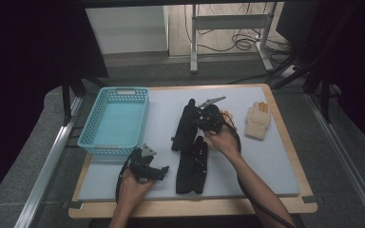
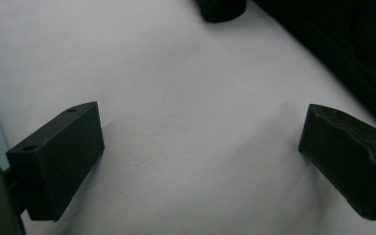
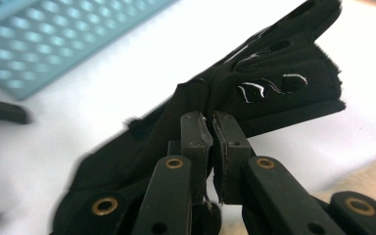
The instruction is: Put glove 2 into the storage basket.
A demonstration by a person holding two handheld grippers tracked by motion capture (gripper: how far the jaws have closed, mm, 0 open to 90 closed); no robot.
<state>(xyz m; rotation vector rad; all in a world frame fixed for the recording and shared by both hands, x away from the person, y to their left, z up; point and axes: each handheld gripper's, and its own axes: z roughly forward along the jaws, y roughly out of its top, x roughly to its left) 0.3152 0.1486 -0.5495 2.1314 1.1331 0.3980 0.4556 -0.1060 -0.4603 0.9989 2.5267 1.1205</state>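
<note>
Your right gripper [image 3: 211, 128] is clamped on a fold of the black glove [image 3: 254, 93] near the bench's middle. Your left gripper [image 2: 200, 161] rests wide open near the front edge, holding nothing.

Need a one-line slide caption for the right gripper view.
Right gripper pinching a fold of a black glove above the white mat, blue basket in the background.

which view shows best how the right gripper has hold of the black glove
The right gripper view: the right gripper pinches a fold of the black glove, jaws nearly together. The high view shows that glove small, the grip hidden under the hand.
</note>
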